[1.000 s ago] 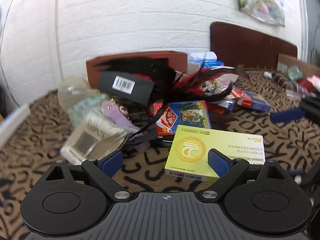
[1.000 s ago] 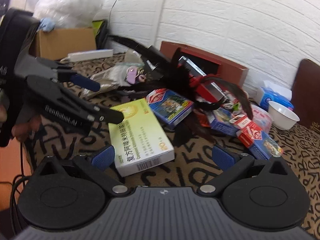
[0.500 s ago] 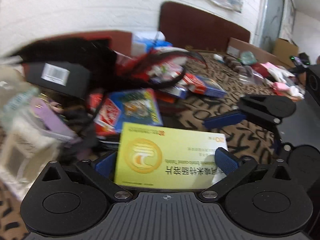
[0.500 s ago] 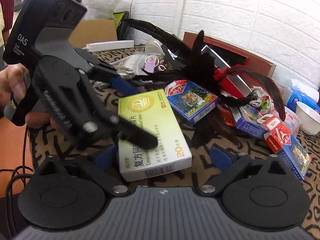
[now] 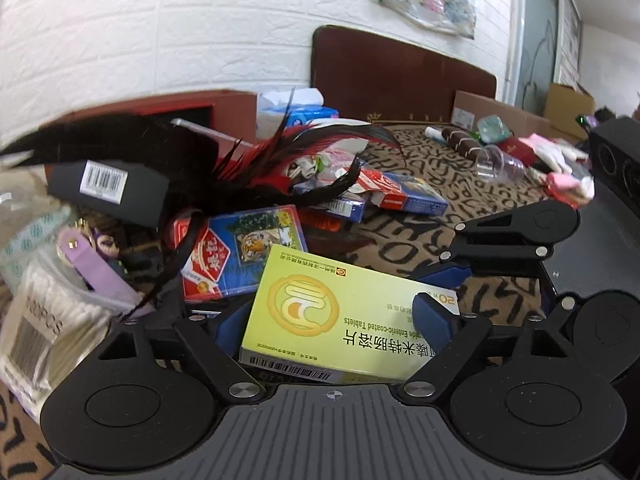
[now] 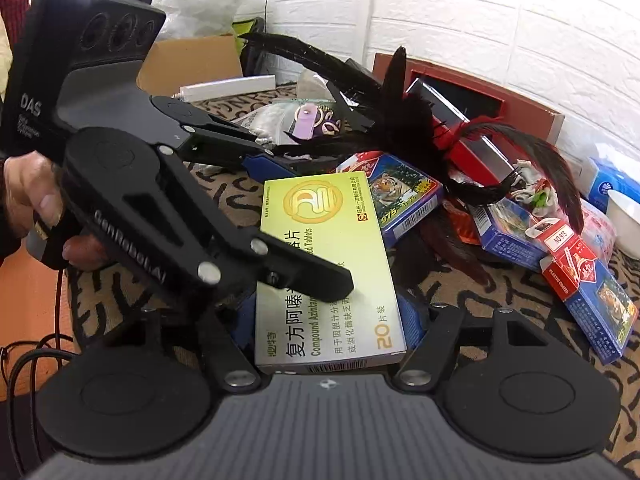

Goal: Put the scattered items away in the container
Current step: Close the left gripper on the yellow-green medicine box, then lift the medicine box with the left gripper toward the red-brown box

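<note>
A yellow-green tablet box (image 6: 320, 216) lies flat on the patterned cloth in front of the clutter. My right gripper (image 6: 328, 314) has its closing jaws around the box's near end, and its blue pads (image 6: 410, 316) sit against the long sides. My left gripper (image 6: 304, 224) comes in from the left, held by a hand, with its jaws closing. One of its fingers lies across the box top, the other stands by the far corner. In the left wrist view the box (image 5: 320, 312) fills the space in the left gripper (image 5: 332, 318). The dark red container (image 5: 224, 100) stands at the back.
Behind the box lie tiger-print card packs (image 6: 404, 196), a black and red feather piece (image 6: 404, 128), a black barcoded box (image 5: 108, 188) and a bag of cotton swabs (image 5: 48, 320). More card packs (image 6: 592, 280) and a white bowl (image 6: 628, 216) lie to the right.
Both grippers have drawn in around the tablet box and narrowed their jaws. The left gripper swung right, and one of its fingers now lies over the box top.
</note>
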